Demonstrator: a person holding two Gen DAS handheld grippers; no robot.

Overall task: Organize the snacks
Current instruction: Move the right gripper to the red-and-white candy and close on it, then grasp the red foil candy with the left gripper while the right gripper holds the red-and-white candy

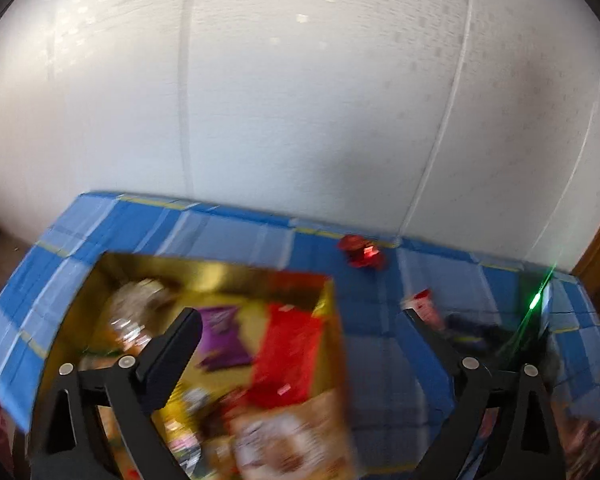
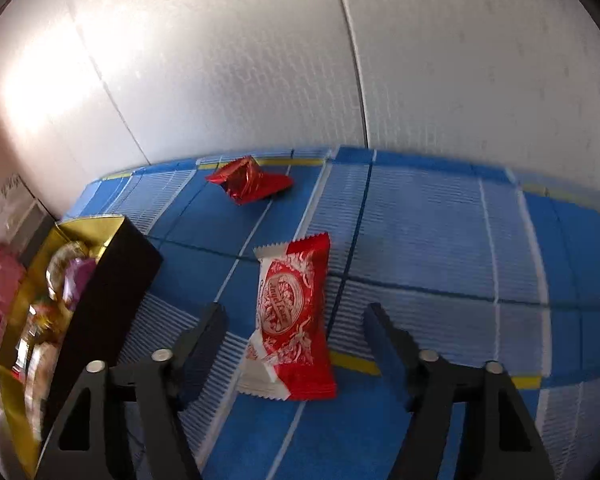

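The red-and-white snack packet [image 2: 290, 320] lies on the blue checked tabletop [image 2: 440, 240] directly between the right gripper's [image 2: 294, 320] released fingers [image 2: 208, 330], its long axis running along them, nearer than the left gripper [image 1: 300, 332], which gapes empty above the gold box [image 1: 328, 292].

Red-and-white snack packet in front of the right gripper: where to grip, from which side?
Judging by its pose, grip the red-and-white packet across its narrow middle, coming from above. It lies flat on the blue cloth, long axis running away from the right gripper, whose open jaws already straddle it; crimped ends offer poorer purchase.
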